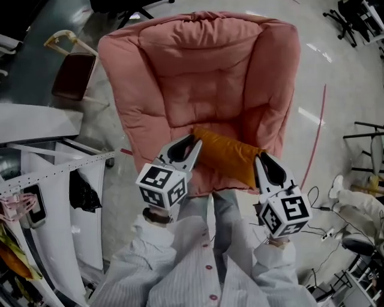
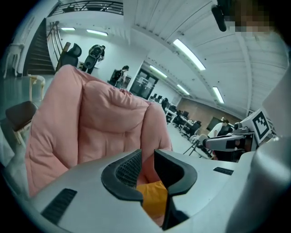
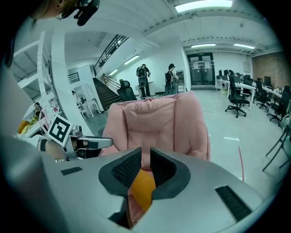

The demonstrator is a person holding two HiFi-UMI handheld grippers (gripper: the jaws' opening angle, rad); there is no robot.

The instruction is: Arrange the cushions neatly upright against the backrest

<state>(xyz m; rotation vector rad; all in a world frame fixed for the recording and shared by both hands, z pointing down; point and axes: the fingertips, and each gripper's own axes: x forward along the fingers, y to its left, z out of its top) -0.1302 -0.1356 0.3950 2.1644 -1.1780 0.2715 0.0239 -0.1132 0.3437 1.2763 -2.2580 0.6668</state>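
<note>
An orange cushion (image 1: pixel 228 157) lies across the front of the seat of a big pink padded armchair (image 1: pixel 204 78), its top leaning toward the backrest. My left gripper (image 1: pixel 191 146) is at the cushion's upper left corner. Its jaws stand a little apart, and the orange fabric (image 2: pixel 152 200) shows low in the gap without being pinched. My right gripper (image 1: pixel 264 162) is at the cushion's right edge, with the jaws shut on a fold of the orange cushion (image 3: pixel 143 186). The pink backrest (image 3: pixel 159 123) rises behind both grippers.
A small chair with a dark red seat (image 1: pixel 73 75) stands to the armchair's left. White shelving (image 1: pixel 48 174) fills the near left. A red line (image 1: pixel 315 138) and cables (image 1: pixel 318 204) lie on the floor at the right. Office chairs (image 1: pixel 354 18) stand far right.
</note>
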